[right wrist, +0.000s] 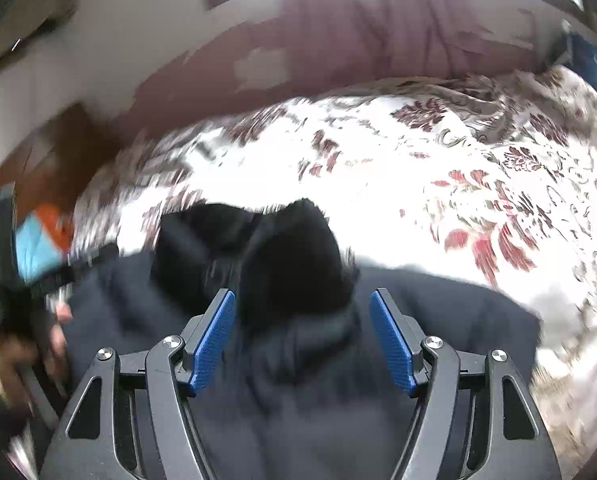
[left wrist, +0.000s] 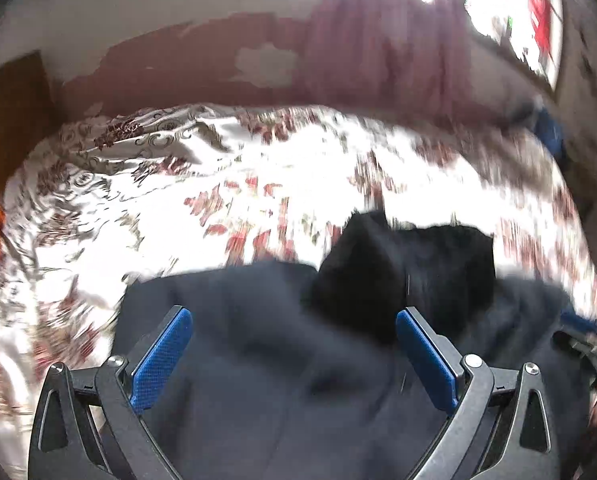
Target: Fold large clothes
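Bed (left wrist: 258,184): it fills the far half of both your views, under a white sheet with red and grey flowers, brightly lit and blurred.
Wall (left wrist: 186,76): behind the bed, dull red with pale patches where the paint has flaked.
Curtain (left wrist: 382,52): pink, hanging at the far side below a bright window.
Garment (left wrist: 266,360): your dark navy piece lies on the near part of the bed, spread under both grippers; in the right view (right wrist: 298,392) it reaches from the near left to the near right.
Black part (left wrist: 410,264): a darker, fuzzy-edged section sits at the garment's far edge, right of centre in the left view and just beyond the fingertips in the right view (right wrist: 290,256); you cannot tell through the blur whether it is a hood or a collar.
Left gripper (left wrist: 294,320): your jaws stand wide apart above the navy cloth, with nothing pinched between the blue pads (left wrist: 162,360).
Right gripper (right wrist: 302,300): jaws partly open, pads (right wrist: 214,340) clear of the cloth, holding nothing.
Hand (right wrist: 26,344): your left hand shows at the near left edge of the right view, wrapped round its gripper's handle.
Orange and blue item (right wrist: 42,240): at the far left beside the bed, too blurred to name.
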The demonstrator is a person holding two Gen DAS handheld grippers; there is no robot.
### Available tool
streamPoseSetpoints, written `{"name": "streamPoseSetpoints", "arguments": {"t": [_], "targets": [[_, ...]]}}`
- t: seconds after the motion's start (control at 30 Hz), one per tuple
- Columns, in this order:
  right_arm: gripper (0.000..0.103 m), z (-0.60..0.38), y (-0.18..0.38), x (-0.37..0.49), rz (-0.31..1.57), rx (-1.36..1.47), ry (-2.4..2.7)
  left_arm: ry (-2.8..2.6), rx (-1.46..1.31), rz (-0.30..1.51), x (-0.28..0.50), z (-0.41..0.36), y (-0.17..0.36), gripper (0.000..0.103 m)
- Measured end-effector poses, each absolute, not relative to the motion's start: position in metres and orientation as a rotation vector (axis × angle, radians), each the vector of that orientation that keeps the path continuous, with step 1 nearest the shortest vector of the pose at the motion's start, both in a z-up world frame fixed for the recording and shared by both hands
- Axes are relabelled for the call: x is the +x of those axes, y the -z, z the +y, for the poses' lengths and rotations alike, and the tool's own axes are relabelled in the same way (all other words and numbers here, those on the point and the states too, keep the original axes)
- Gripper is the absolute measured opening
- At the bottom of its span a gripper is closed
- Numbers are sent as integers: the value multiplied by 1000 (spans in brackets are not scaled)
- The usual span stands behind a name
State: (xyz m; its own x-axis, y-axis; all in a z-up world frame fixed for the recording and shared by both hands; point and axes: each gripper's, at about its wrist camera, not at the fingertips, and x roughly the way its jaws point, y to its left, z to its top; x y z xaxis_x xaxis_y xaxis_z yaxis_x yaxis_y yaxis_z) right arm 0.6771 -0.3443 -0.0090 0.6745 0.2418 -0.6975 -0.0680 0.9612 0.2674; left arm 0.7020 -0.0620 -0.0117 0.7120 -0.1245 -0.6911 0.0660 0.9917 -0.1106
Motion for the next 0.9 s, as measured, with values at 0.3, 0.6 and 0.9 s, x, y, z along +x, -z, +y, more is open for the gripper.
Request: {"name": "streamPoseSetpoints", "arguments": {"t": [0.3, 0.6, 0.9], "targets": [[60, -320, 28, 768, 890, 213, -38, 29, -33, 740, 769, -114, 24, 101], [11, -321, 42, 775, 932, 263, -84, 23, 13, 816, 797, -123, 37, 40], [5, -339, -3, 673, 754, 62, -180, 217, -32, 700, 732, -87, 3, 5]]}}
